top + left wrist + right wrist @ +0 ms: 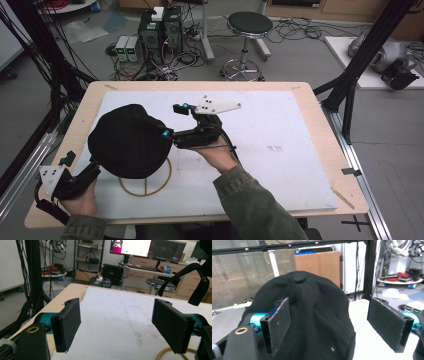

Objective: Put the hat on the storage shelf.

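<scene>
my black cap (129,141) hides most of the wooden stand (145,184) under it, so i can't tell how it sits there. in the left gripper view, the cap's strap (200,277) and stand ring (163,353) run off the edge.

Grey floor, round black stool (249,22), tangled cables, monitors (147,248) on desk

Black cap (129,141); tan ring stand (145,187); white mat (280,150) on pale wood table (80,117); black jaws, teal mounts.
</scene>
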The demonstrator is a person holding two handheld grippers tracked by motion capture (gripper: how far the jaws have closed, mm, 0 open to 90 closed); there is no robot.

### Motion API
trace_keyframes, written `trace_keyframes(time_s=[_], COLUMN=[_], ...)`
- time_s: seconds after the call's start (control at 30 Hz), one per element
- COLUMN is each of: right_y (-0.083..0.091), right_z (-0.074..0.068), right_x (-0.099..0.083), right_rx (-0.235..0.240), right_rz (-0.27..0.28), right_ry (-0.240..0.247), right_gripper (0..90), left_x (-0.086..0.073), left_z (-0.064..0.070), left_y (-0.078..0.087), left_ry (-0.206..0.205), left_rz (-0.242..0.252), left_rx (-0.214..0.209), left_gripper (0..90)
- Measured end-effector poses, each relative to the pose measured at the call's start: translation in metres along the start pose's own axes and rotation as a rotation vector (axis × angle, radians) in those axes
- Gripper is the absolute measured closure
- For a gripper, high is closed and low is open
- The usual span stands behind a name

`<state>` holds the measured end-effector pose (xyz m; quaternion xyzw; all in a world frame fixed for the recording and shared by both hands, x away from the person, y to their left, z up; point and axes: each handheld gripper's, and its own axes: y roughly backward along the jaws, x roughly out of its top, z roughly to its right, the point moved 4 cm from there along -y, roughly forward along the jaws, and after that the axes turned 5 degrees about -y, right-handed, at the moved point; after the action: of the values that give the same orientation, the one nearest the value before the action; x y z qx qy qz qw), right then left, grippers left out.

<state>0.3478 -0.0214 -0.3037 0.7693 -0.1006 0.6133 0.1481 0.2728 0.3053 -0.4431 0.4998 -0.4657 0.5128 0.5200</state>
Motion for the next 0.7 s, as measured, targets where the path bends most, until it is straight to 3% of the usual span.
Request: trace_keyframes(time_s=[0.33, 0.37, 0.4, 0.43, 0.6, 0.63, 0.7], right_y=[0.037, 0.05, 0.05, 0.065, 0.089, 0.104, 0.108], right_z=[0.013, 0.017, 0.017, 0.022, 0.031, 0.036, 0.037], right_x=[-0.009, -0.012, -0.012, -0.018, -0.027, -0.033, -0.034], right_rx=[-0.072, -0.087, -0.087, -0.117, -0.161, -0.186, -0.197], right_rz=[0.001, 0.009, 0.009, 0.007, 0.004, -0.004, -0.012], right_ry=[0.007, 0.004, 0.004, 0.004, -0.006, -0.017, -0.02], right_gripper=[18.3, 18.3, 18.3, 18.4, 18.3, 18.3, 18.3], left_x=[0.0, 0.0, 0.0, 0.0, 0.0, 0.0, 0.0], left_z=[0.005, 0.005, 0.005, 0.005, 0.005, 0.006, 0.006], left_y=[-0.002, -0.002, -0.002, -0.002, -0.003, -0.003, -0.003], left_ry=[-0.009, -0.012, -0.012, -0.013, -0.012, -0.009, -0.009], left_rz=[-0.002, -0.002, -0.002, -0.004, -0.004, -0.003, -0.002], left_rx=[-0.011, -0.011, -0.011, -0.011, -0.012, -0.013, -0.015], left_gripper=[23.5, 23.4, 23.5, 23.5, 23.4, 23.4, 23.5])
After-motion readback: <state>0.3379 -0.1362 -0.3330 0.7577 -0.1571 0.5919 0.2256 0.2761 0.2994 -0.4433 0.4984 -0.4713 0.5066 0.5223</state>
